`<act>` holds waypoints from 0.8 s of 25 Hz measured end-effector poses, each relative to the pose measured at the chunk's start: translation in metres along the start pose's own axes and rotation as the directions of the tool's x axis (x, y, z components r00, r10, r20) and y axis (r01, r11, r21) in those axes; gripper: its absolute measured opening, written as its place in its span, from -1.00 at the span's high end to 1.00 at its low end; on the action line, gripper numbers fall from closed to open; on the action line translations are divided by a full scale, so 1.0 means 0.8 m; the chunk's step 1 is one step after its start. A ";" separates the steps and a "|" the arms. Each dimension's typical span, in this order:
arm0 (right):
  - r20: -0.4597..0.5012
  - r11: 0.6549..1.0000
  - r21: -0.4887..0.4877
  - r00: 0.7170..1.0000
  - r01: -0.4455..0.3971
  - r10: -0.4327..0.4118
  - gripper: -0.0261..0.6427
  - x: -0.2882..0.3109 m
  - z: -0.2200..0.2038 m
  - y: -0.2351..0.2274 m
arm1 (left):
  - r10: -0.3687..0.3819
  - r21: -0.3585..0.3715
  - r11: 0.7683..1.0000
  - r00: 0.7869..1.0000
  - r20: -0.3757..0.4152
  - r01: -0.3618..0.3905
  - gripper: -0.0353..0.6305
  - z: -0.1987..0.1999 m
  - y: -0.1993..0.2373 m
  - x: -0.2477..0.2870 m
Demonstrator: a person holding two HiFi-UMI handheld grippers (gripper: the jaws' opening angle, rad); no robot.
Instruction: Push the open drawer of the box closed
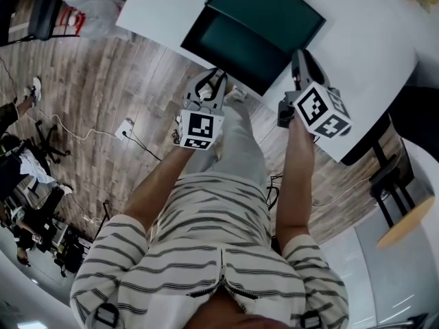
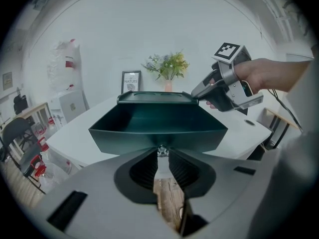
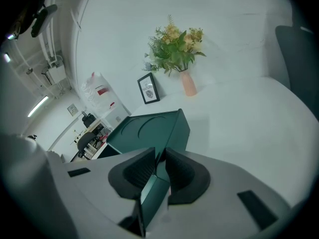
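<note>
the left gripper [image 2: 160,153] has its jaws drawn narrow, and their tips sit on either side of the small knob [image 2: 160,151] in the middle of the drawer front; they look closed on it. the right gripper [image 3: 158,166] is closed part way on the drawer's right side wall, a thin green panel that runs up between its pads.

the drawer [image 1: 230,46] stands pulled well out of the box [image 1: 274,9] toward the person, over the near edge of the white table [image 1: 370,53]. its inside is empty as far as the views show.

judging by the thin walls and hard sheen, the drawer is probably stiff moulded plastic and light, so it should slide with little force. the same lightness means the whole box may skate across the smooth tabletop instead of taking the drawer in. the safest place to push seems to be the middle of the front face, at the knob, so the drawer runs straight and does not skew and bind. the side wall gives a steadying hold, but it looks thin enough to flex if squeezed hard.

counted: two grippers, one box, one drawer, one knob. farther back on the table stand one vase of flowers [image 3: 188,83] and one picture frame [image 3: 148,88].
</note>
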State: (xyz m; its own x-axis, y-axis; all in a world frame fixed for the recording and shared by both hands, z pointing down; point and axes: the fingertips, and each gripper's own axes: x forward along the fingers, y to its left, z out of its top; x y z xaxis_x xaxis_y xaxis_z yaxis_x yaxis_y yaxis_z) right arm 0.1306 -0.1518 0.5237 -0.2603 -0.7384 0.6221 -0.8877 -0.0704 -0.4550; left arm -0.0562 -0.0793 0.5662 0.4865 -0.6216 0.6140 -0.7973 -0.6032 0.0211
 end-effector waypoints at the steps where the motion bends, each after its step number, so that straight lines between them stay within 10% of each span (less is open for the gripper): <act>1: -0.002 1.000 0.006 1.000 -0.003 0.003 0.70 0.000 0.000 0.000 | -0.002 0.001 1.000 1.000 0.000 0.002 0.69 0.001 0.000 0.000; 20: -0.023 1.000 0.013 1.000 -0.010 0.010 0.69 0.001 0.001 0.002 | -0.027 0.006 1.000 1.000 0.008 0.027 0.69 0.016 -0.003 0.002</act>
State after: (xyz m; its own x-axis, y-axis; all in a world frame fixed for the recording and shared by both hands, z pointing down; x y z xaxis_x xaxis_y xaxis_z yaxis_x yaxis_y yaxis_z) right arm 0.1295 -0.1528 0.5229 -0.2776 -0.7236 0.6319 -0.8800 -0.0722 -0.4694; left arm -0.0487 -0.0849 0.5569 0.5110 -0.6092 0.6064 -0.7816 -0.6228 0.0330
